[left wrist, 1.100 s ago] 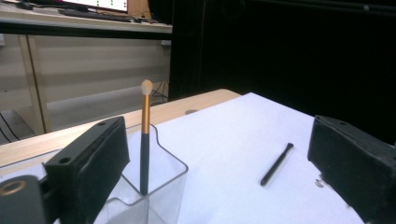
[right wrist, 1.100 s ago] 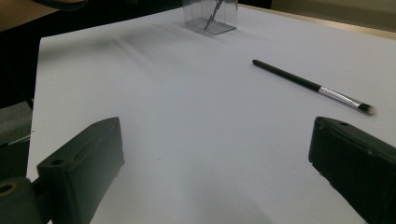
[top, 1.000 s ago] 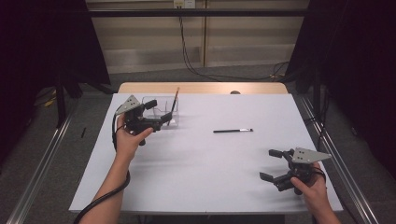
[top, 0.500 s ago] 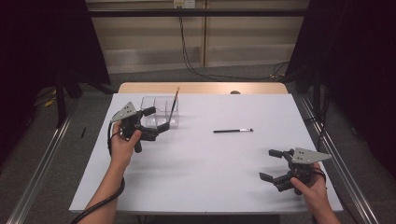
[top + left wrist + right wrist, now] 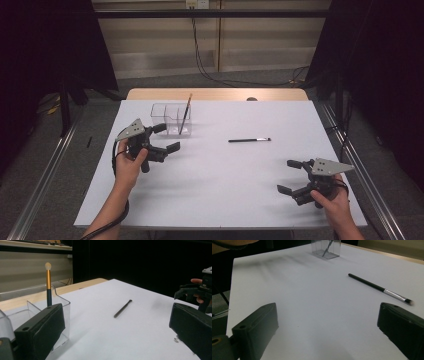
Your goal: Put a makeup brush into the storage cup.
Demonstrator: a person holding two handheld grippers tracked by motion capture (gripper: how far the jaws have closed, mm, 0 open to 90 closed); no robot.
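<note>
A clear plastic organiser stands at the table's far left, and a gold-handled brush leans upright in it. A black brush lies flat near the table's middle. My left gripper is open and empty just in front of the organiser. My right gripper is open and empty at the near right. The left gripper view has the gold brush and the organiser beside its left jaw, with the black brush ahead. In the right gripper view the black brush lies ahead on the right.
The white table top meets a wooden strip at its far edge. Metal rails run along the floor on both sides. Dark curtains hang left and right. The far right gripper appears in the left gripper view.
My left gripper has drawn back from the organiser toward the near edge, jaws still open. The right gripper has stayed where it was.
</note>
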